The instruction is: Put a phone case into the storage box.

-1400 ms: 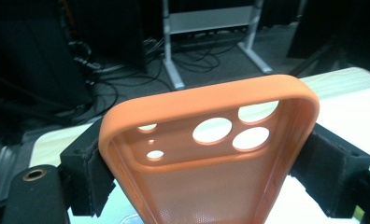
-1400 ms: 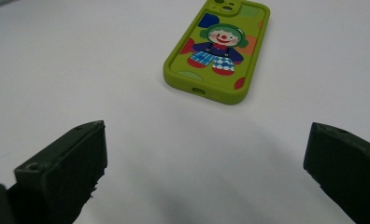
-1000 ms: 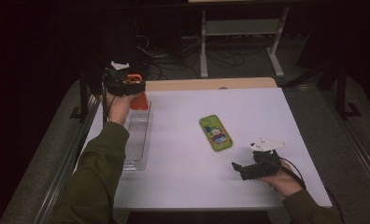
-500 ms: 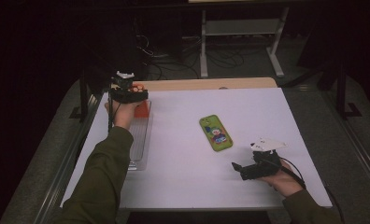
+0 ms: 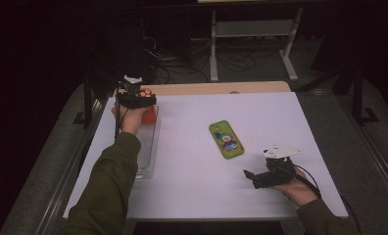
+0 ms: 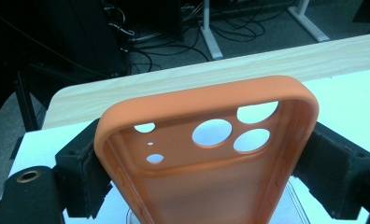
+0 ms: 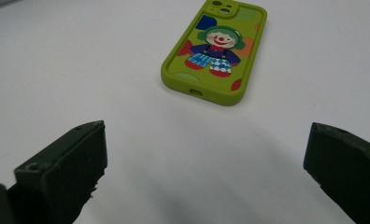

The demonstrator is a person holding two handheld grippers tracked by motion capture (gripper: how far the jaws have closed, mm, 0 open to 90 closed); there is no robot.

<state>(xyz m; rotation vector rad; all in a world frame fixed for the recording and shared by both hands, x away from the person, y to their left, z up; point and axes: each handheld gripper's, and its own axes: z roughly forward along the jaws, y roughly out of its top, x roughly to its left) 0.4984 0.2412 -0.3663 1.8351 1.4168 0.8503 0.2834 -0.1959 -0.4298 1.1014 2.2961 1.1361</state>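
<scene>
Gripping an orange phone case [image 6: 206,154] by its two long sides, the left tongs [image 5: 135,99] held it raised above a clear plastic tray [image 5: 147,149] at the far left of the white counter [image 5: 192,196]. The case, soft-looking silicone with rounded corners, faced its hollow inside toward the left gripper view, its camera cut-outs uppermost. The right tongs [image 5: 254,176] rested near the counter's front right edge, jaws spread wide and holding nothing, pointed at a green phone case [image 7: 216,53] printed with a cartoon clown, lying flat near the middle of the counter, well apart from them. Judging by the grip, a clean carry would call for steady, light pressure across the orange case's walls, since the flexible rim looked likely to bow or slip if squeezed hard or tilted sharply.
</scene>
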